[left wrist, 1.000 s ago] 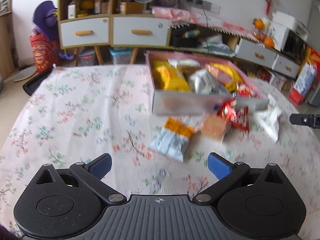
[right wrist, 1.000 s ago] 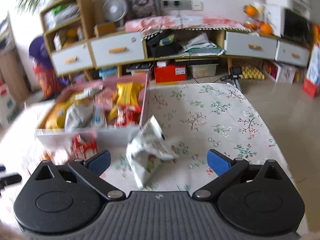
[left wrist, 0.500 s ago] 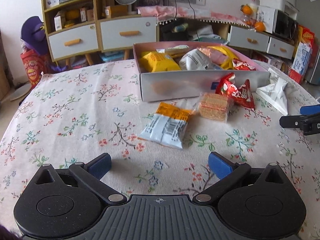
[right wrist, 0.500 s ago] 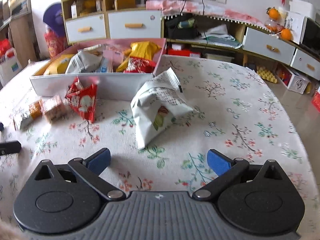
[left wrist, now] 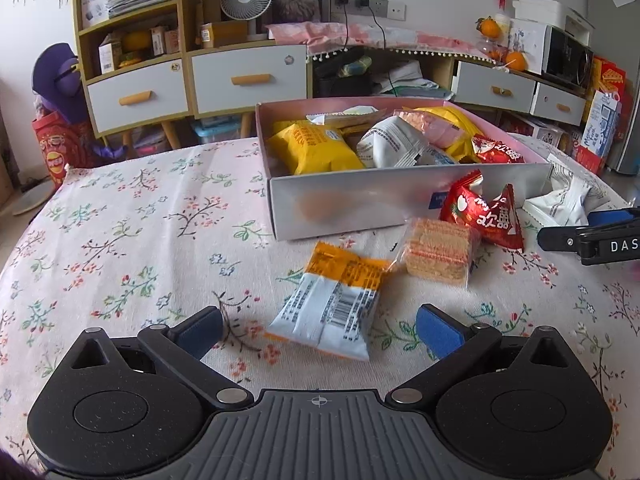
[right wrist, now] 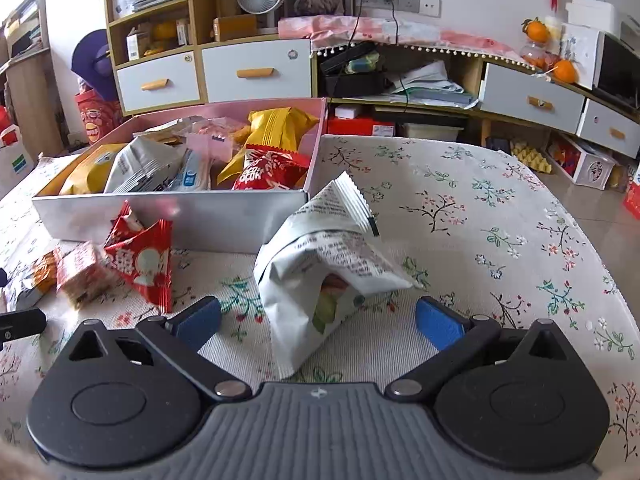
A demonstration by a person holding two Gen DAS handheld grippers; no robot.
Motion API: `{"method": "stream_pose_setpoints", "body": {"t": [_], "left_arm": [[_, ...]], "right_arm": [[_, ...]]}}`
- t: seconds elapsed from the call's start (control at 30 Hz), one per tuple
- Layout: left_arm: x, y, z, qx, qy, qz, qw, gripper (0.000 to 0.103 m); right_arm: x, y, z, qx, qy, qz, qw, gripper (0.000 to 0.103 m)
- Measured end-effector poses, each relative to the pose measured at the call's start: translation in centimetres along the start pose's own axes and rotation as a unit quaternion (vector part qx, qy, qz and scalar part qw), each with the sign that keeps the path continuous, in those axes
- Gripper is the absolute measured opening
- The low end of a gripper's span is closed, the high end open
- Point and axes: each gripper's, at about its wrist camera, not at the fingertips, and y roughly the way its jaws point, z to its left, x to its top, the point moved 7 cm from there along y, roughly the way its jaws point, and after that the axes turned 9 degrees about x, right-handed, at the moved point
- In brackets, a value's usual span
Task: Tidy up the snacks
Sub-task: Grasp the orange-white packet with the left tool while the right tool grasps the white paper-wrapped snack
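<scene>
Both tongs stand wide, nothing between the pads. My left gripper (left wrist: 319, 330) hangs low over the floral tablecloth (left wrist: 120, 248), its blue pads either side of the near end of a flat white-and-orange snack packet with a barcode (left wrist: 334, 300), not touching it. Just behind that lies a clear-wrapped block of pink-and-tan wafers (left wrist: 436, 252), touching the packet's far corner, and behind the wafers a red triangular foil pouch (left wrist: 482, 216) leans on the silver front wall of the open pink-lined snack box (left wrist: 352, 204). The box holds a yellow bag (left wrist: 316, 152), a white printed bag and other packs. My right gripper (right wrist: 318, 322) faces a crumpled white printed pouch (right wrist: 324, 276) lying just off the box's near right corner; its near end reaches in between the spread pads. In that view the red pouch (right wrist: 144, 260) and wafers (right wrist: 80, 276) lie to the left, blurred. The right gripper's tip shows at the left view's right edge, beside the white pouch (left wrist: 560, 204).
</scene>
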Motion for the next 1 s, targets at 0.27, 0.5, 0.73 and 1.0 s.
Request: {"method": "stream_pose_setpoints", "body": {"t": [0.27,0.5,0.73,1.0], "left_arm": [[0.8,-0.3,-1.2,-0.013,0.014,0.008,0.9998,0.076],[1.2,-0.9,-2.2,-0.013,0.026,0.016,0.9994,0.042],[1.2,-1.1,-2.4,-0.005,0.028,0.027,0.9992,0.036],[1.2,-1.8,-2.1,-0.01,0.023,0.043,0.9987,0.036]], "right_arm": [[0.5,0.2,0.0,-0.01,0.002,0.005,1.0,0.097],[1.0,-0.1,-0.1,-0.01,0.006,0.007,1.0,0.072],[1.4,-0.2,-0.2,-0.006,0.001,0.012,1.0,0.055],[2.2,-1.2,-0.6,0.001,0.001,0.008,1.0,0.052]]}}
